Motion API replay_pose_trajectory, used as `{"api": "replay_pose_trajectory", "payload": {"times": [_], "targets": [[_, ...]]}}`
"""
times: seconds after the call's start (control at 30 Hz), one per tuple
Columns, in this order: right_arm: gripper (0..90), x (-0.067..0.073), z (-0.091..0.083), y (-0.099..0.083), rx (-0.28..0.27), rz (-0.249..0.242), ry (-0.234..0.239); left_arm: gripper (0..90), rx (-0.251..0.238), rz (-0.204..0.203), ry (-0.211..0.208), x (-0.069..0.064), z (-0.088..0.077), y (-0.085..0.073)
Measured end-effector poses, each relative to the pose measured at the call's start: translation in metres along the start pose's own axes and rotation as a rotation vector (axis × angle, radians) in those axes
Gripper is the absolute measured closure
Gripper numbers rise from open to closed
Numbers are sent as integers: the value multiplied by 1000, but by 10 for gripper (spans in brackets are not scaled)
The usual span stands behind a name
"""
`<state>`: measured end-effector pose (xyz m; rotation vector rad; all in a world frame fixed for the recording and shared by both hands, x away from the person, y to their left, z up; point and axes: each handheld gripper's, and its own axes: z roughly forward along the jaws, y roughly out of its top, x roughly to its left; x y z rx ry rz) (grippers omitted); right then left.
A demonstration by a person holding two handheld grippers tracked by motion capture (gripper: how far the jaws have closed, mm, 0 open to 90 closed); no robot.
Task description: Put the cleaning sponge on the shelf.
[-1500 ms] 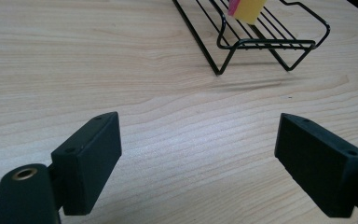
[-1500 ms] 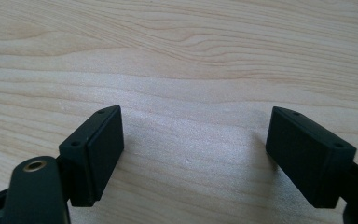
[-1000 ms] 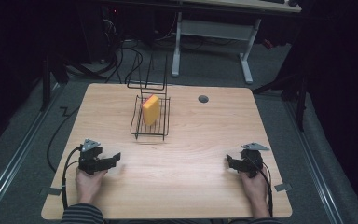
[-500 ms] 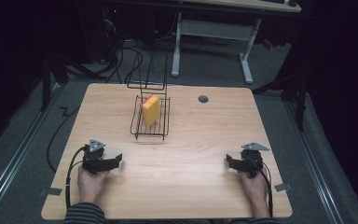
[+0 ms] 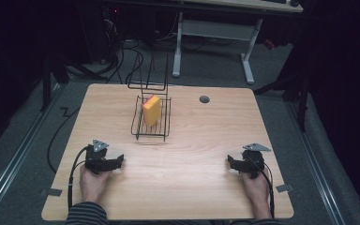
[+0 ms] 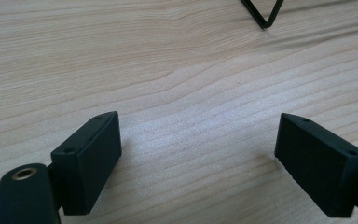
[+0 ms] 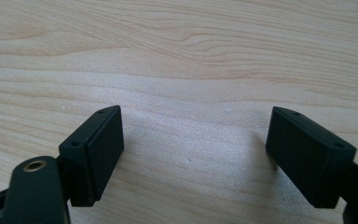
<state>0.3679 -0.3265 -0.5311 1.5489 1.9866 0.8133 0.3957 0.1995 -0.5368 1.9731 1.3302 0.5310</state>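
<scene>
One orange sponge (image 5: 151,110) stands upright in one black wire rack (image 5: 164,130), well ahead of both grippers. Left gripper (image 5: 115,163) and right gripper (image 5: 233,164) rest on the wooden table (image 5: 197,140), jaws wide apart, holding nothing.

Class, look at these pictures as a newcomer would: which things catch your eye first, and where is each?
First the bright orange sponge block, standing on edge inside the black wire rack at the far middle of the light wooden table. Then the two black hand-held grippers near the front edge: the left gripper and the right gripper, both resting on bare wood with jaws open and nothing between them.
</scene>
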Motion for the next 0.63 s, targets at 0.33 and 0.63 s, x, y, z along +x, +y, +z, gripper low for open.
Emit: {"api": "replay_pose_trajectory", "payload": {"times": [0.33, 0.63], "targets": [[192, 0, 0, 0, 0, -2, 1, 156, 10, 13, 37, -4, 2, 1], [192, 0, 0, 0, 0, -2, 2, 157, 7, 9, 41, -5, 2, 1]]}}
